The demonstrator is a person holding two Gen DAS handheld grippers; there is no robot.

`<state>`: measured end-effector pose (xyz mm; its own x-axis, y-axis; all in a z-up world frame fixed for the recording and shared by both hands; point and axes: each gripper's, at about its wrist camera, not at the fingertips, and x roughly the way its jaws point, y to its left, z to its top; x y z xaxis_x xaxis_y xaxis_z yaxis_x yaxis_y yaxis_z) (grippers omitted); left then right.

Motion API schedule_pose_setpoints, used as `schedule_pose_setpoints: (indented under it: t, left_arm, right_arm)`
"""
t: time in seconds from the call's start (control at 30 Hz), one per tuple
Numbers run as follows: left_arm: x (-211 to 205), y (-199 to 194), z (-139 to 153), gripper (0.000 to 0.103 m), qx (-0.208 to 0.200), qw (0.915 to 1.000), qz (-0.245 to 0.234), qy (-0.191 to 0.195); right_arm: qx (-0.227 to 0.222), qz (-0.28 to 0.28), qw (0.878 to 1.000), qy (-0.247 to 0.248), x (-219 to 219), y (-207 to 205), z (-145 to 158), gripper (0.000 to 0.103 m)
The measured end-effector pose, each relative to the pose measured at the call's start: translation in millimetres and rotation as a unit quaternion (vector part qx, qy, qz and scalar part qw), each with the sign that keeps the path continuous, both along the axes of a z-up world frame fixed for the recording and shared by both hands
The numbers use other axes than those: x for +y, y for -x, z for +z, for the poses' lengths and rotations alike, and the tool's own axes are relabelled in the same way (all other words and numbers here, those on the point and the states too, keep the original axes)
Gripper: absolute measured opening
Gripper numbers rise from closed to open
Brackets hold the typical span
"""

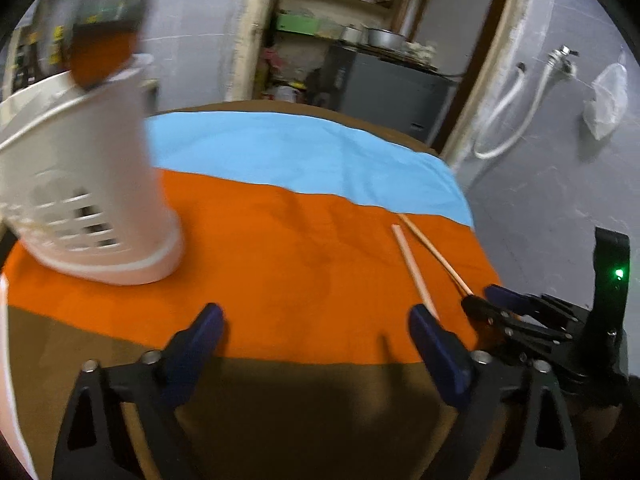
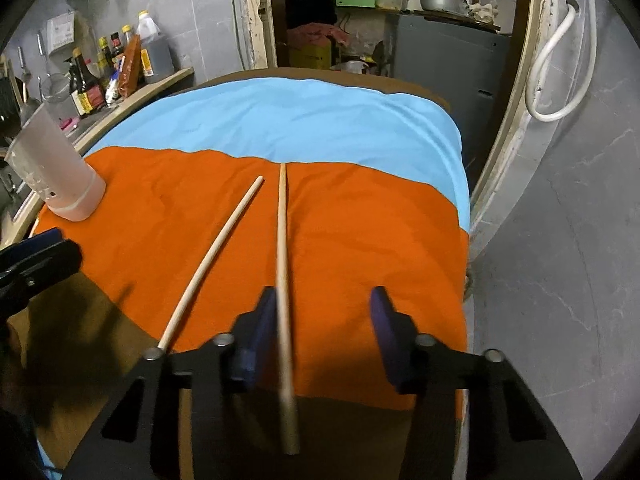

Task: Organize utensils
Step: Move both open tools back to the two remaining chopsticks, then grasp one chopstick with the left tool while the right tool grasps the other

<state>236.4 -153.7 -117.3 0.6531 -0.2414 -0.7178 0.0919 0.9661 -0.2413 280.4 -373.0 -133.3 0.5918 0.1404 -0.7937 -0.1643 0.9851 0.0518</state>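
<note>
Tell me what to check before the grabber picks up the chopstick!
1. Chopstick between the right gripper's fingers: ok, it runs between them.
2. Fingers squeezing it: not ok, there is a gap on one side.
3. Second chopstick out of the way: ok, it lies apart, outside the fingers.
4. Holder standing ready: ok, upright on the orange cloth.
5. Left gripper free: ok, open and holding nothing.
</note>
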Motion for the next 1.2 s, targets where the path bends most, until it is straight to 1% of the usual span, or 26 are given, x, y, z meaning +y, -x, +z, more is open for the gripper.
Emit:
schedule_pose_setpoints:
  t: [0.03,0.07,0.13,0.2,0.27,0.3,0.37,0.43,0.5,0.7,0.77,0.97,1.0,1.03,1.2]
  left_arm:
    - [-6,-4,0,0.079,0.004,0.9999,-0.012,0.006]
    - [-12,-8,-1,0.071,0.008,0.9996,-0.024,0.015]
    - [-23,-17,-3,0.064,0.018,0.9985,-0.045,0.025]
    - [-35,-25,-5,0.055,0.028,0.9971,-0.064,0.030]
    - [-43,-31,-8,0.044,0.040,0.9954,-0.081,0.033]
    - [-48,-35,-10,0.042,0.048,0.9943,-0.088,0.036]
    - [-58,-42,-16,0.031,0.064,0.9927,-0.095,0.036]
    - [-66,-47,-21,0.025,0.074,0.9925,-0.095,0.025]
    - [-70,-53,-22,0.023,0.079,0.9922,-0.095,0.018]
    - [-75,-65,-22,0.012,0.097,0.9893,-0.109,-0.010]
    - [-70,-65,-20,0.008,0.103,0.9887,-0.108,-0.006]
    - [-60,-53,-17,0.007,0.122,0.9876,-0.098,-0.004]
    - [-58,-52,-17,0.008,0.127,0.9869,-0.100,-0.002]
    - [-57,-53,-17,0.010,0.132,0.9860,-0.102,0.000]
    - [-58,-61,-20,0.010,0.152,0.9819,-0.113,0.001]
  right_arm:
    - [0.001,-0.001,1.000,0.001,-5,-1,0,0.018]
    - [0.002,0.001,1.000,-0.004,-10,-1,0,0.016]
    - [0.007,0.006,1.000,-0.025,-19,-2,-1,0.011]
    - [0.011,0.013,0.999,-0.036,-25,-1,-3,0.010]
    - [0.015,0.020,0.999,-0.046,-29,-1,-4,0.010]
    - [0.019,0.021,0.998,-0.054,-31,-1,-5,0.009]
    - [0.024,0.023,0.997,-0.063,-33,0,-6,0.008]
    - [0.030,0.025,0.997,-0.070,-33,1,-8,0.007]
    - [0.036,0.029,0.996,-0.078,-34,3,-9,0.007]
    - [0.055,0.048,0.993,-0.089,-37,-6,-10,0.007]
    - [0.061,0.056,0.993,-0.086,-35,-16,-10,0.007]
    - [0.079,0.080,0.992,-0.061,-18,-39,-8,0.010]
    - [0.083,0.085,0.991,-0.056,-15,-43,-8,0.011]
    - [0.086,0.090,0.991,-0.051,-11,-48,-7,0.013]
    - [0.105,0.104,0.989,-0.028,1,-59,-4,0.014]
